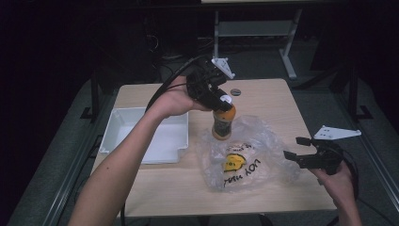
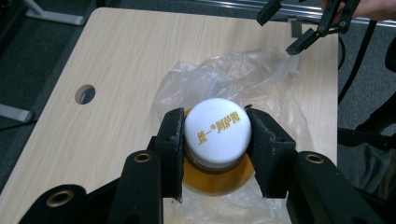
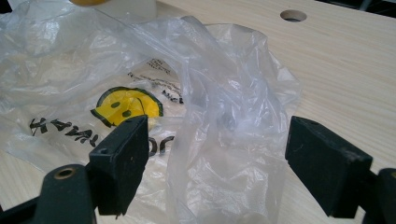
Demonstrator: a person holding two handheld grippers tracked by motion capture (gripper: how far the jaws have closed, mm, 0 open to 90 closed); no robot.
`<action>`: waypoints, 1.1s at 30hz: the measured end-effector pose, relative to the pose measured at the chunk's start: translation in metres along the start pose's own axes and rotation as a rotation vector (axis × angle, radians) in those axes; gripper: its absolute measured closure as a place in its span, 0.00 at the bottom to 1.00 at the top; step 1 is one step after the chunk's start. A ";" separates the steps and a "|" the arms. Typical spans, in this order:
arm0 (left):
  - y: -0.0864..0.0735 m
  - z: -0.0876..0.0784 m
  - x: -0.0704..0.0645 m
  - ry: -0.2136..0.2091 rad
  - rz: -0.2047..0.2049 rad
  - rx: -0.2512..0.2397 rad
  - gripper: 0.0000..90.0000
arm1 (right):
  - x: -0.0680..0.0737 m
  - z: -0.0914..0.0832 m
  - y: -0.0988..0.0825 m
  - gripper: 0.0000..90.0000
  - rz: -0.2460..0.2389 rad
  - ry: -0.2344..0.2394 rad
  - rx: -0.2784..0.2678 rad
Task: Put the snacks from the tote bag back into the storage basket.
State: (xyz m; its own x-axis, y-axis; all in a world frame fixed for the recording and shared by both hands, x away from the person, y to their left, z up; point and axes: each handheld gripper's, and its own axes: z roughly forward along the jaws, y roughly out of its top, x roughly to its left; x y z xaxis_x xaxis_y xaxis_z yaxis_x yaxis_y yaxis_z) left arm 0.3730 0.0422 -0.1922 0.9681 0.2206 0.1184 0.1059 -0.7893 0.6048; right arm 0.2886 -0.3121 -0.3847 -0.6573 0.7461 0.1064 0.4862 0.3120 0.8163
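Left forearm [image 1: 117,160]: reaches past the white tray [image 1: 123,123].
Left gripper [image 1: 215,96]: jaws pinch the bottle [image 1: 223,123] by its white cap [image 2: 217,130]; an off-centre grip may tip it.
Plastic bag [image 1: 244,155]: under the bottle, may drag.
Right gripper [image 1: 301,150]: jaws spread at the bag's edge.

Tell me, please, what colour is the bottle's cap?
White with gold lettering on the cap, clearest in the left gripper view.

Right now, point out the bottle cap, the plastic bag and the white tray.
bottle cap [image 2: 217,127], left gripper view, its white top.
plastic bag [image 1: 234,162], high view, its yellow smiley print.
white tray [image 1: 123,120], high view, its bare floor.
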 end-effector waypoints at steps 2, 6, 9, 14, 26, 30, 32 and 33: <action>-0.002 -0.003 0.001 0.000 0.001 0.001 0.66 | 0.000 0.000 0.000 0.23 0.001 -0.001 0.000; -0.006 -0.010 0.003 0.012 -0.006 0.010 0.66 | 0.001 0.001 0.002 0.23 -0.004 -0.001 -0.004; -0.011 -0.015 0.005 0.021 -0.024 0.014 0.66 | 0.000 0.001 0.001 0.23 -0.002 -0.001 -0.003; -0.019 -0.021 0.009 0.034 -0.040 0.027 0.66 | -0.001 0.001 0.001 0.23 0.005 0.000 -0.009; -0.040 -0.041 0.014 0.083 -0.079 0.033 0.66 | -0.002 0.000 -0.001 0.23 0.015 -0.003 -0.017; -0.047 -0.045 0.016 0.093 -0.096 0.042 0.66 | -0.003 -0.001 -0.001 0.23 0.015 -0.003 -0.023; -0.051 -0.046 0.017 0.097 -0.103 0.048 0.66 | -0.003 -0.001 -0.001 0.23 0.015 -0.003 -0.024; -0.053 -0.047 0.018 0.102 -0.106 0.052 0.66 | -0.003 -0.001 -0.001 0.23 0.015 -0.002 -0.023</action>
State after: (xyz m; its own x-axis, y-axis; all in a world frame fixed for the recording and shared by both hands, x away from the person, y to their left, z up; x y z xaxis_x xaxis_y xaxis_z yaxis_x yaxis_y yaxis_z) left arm 0.3739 0.1144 -0.1852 0.9233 0.3588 0.1368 0.2202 -0.7866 0.5768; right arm 0.2896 -0.3150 -0.3851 -0.6486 0.7520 0.1175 0.4826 0.2868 0.8276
